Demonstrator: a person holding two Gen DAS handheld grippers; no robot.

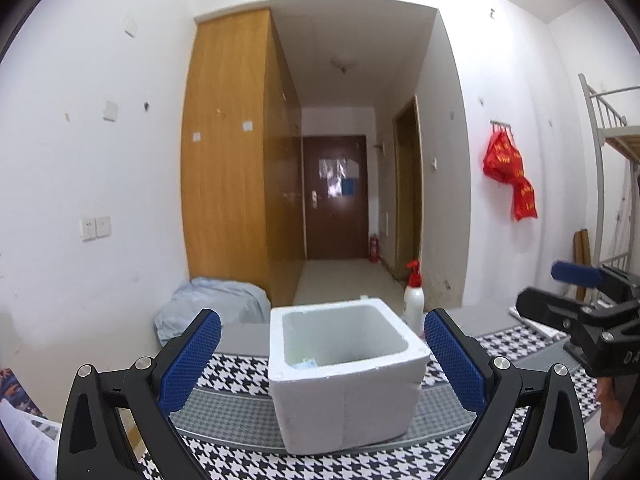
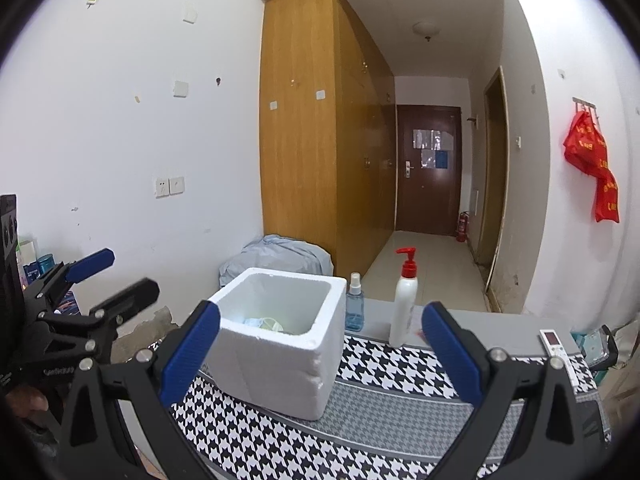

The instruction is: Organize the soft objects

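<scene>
Standing near the middle of the black-and-white houndstooth cloth (image 2: 384, 364), the open white foam box (image 2: 280, 336) appears placed as the collecting bin, within reach of both grippers. Some pale soft items (image 2: 264, 323) lie at the bottom of the box; their exact kind cannot be told. No other soft object shows loose on the cloth, so the sorting is judged either near its end or awaiting the next item.

Behind the box stand a small clear blue spray bottle (image 2: 354, 304) and a white pump bottle with a red head (image 2: 405, 300), apart from it and apparently no part of the task. A white remote control (image 2: 557, 350) lies to the right of the box, well apart. A crumpled pale blue bundle of fabric (image 1: 212, 304) sits beyond the box against the wall; whether it belongs to the task cannot be told.

Left gripper (image 1: 322, 360): jaws spread wide to either side of the box, touching nothing, empty.

Right gripper (image 2: 320, 356): likewise released wide, raised above the cloth, holding nothing, its left pad before the box's front corner without evident contact.
</scene>
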